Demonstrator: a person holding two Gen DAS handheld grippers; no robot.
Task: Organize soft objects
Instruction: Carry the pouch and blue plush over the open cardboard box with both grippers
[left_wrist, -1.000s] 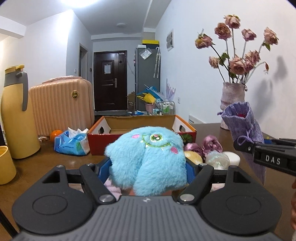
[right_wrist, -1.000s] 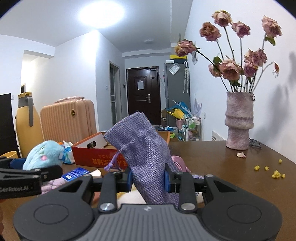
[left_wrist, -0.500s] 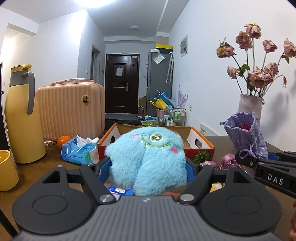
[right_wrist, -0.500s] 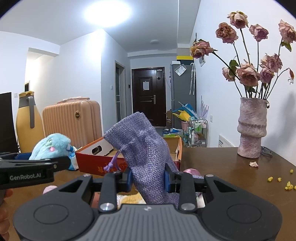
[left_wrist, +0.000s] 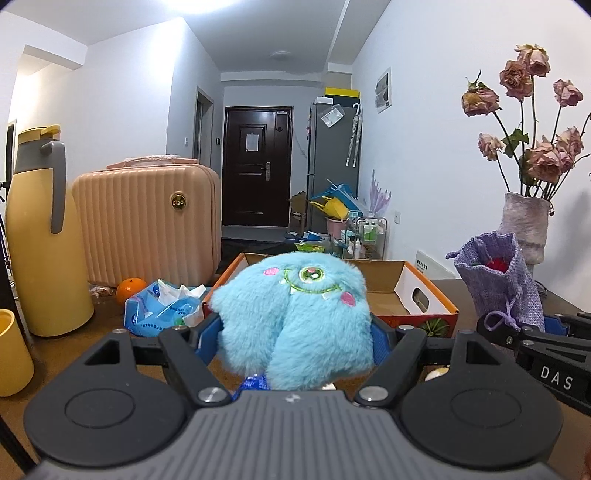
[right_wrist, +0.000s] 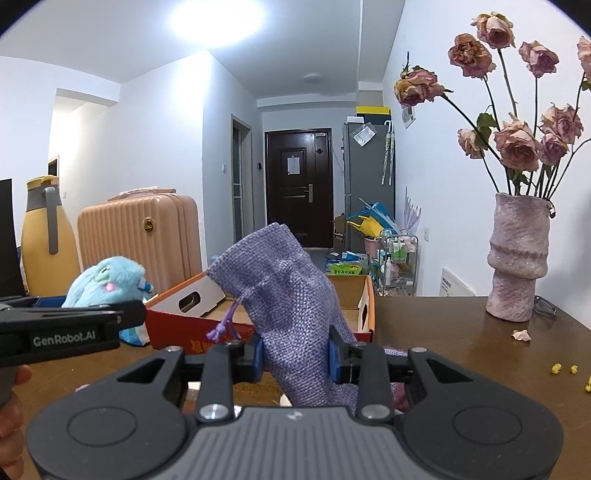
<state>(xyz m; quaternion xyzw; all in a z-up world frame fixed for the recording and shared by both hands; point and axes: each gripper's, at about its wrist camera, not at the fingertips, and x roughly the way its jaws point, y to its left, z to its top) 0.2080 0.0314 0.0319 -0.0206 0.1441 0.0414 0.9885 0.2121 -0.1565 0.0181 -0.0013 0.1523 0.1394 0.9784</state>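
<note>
Left gripper (left_wrist: 295, 328) clamped on a blue plush monster (left_wrist: 295, 317), blue pads pressed into its fur on both sides; toy is carried upright above the table, one green eye and pink cheeks facing the camera. Right gripper (right_wrist: 295, 356) pinched tight on a purple drawstring pouch (right_wrist: 288, 310), pads biting into the woven cloth near its lower half; pouch leans to the left in the right wrist view, cord tassel hanging on its left side. From the left wrist view the pouch mouth stands open and something red shows inside, too small to identify. Both loads sit in front of an open cardboard box (right_wrist: 354, 328) with red-orange outer walls, which rests on the brown wooden table (right_wrist: 461, 354); neither item is inside the box. Left of the box: a blue tissue pack (left_wrist: 162, 306), an orange (left_wrist: 131, 290), a peach ribbed suitcase (left_wrist: 147, 218), a tall yellow thermos jug (left_wrist: 40, 236) and a yellow cup (left_wrist: 11, 354) at the frame edge. Right side of the table: a rough pinkish vase (right_wrist: 517, 258) with dried roses (right_wrist: 517, 144), a fallen petal (right_wrist: 521, 335) and small yellow crumbs (right_wrist: 563, 368) near it. A person's fingers (right_wrist: 11, 424) show at the lower left edge of the right wrist view, under the left gripper's handle.
</note>
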